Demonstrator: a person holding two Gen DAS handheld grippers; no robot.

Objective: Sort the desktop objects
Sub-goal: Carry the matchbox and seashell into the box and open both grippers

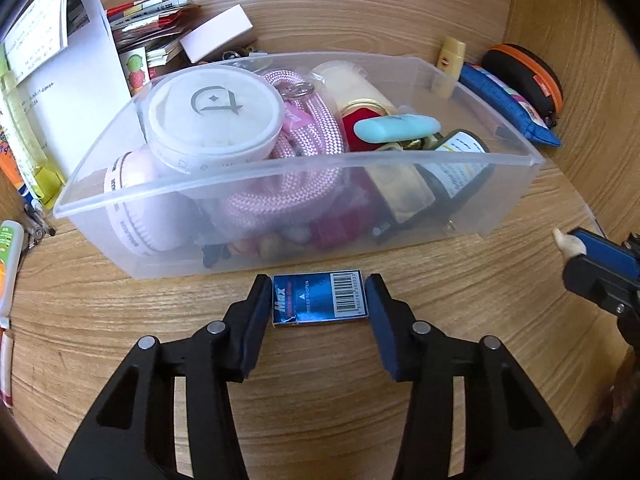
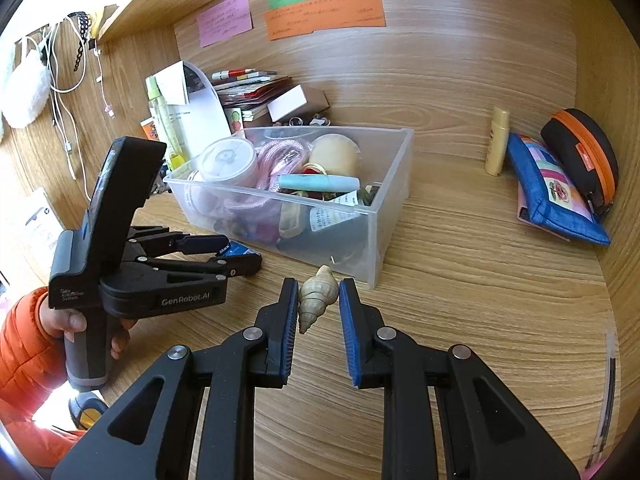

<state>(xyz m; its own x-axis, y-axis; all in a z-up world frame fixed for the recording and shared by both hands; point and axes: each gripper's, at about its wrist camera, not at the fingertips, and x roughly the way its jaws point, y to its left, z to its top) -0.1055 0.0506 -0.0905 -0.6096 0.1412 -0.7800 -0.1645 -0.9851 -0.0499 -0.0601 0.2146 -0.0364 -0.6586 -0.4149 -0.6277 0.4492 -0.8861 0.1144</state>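
Your left gripper (image 1: 319,300) clamps the staple box (image 1: 319,299) on the desk (image 1: 320,380) before the bin (image 1: 280,184); your right (image 2: 319,300) grips a shell (image 2: 316,296). The bin holds a round tin (image 1: 212,114), pink rope (image 1: 316,128) and eraser (image 1: 396,126).

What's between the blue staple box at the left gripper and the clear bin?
Nothing: only a bare strip of wooden desk separates the staple box from the clear bin, seen in the left wrist view.

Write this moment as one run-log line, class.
left gripper: jaws around blue staple box on desk | right gripper: jaws around seashell | clear bin: full, beside both
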